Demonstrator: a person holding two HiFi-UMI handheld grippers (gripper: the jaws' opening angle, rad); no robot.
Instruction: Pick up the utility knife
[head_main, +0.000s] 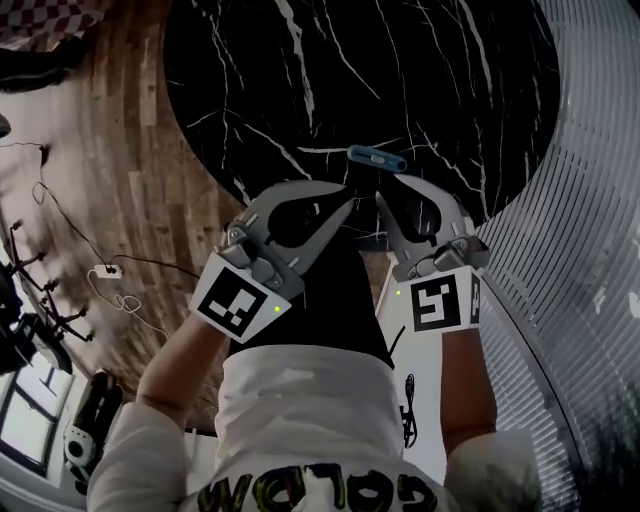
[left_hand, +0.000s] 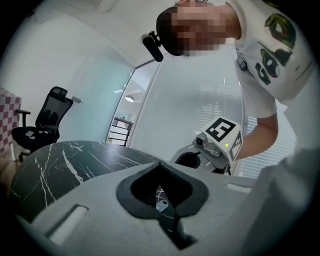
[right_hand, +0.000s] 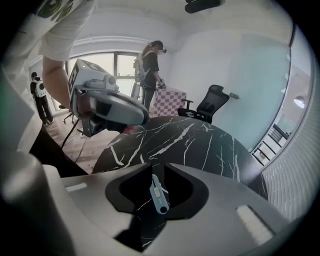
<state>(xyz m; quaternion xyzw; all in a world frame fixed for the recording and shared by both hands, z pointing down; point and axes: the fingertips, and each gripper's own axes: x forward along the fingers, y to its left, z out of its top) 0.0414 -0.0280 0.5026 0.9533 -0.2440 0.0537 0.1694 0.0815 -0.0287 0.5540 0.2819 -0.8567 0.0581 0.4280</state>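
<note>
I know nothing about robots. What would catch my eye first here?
A big round black marble table with white veins fills the top of the head view, with a small blue knife lying near its close edge. Just below the knife, the hand-held left gripper and right gripper point toward it, each bearing a cube with square black-and-white markers.

The person's left arm (head_main: 165, 375) and right arm (head_main: 460, 380) reach forward side by side. Both grippers hang over the near edge of the round table (head_main: 250, 60). The left gripper (head_main: 348, 203) points almost level across the table, jaws closed together and empty. The right gripper (head_main: 393, 187) tilts down toward the table, jaws slightly apart, gripping nothing.
</note>
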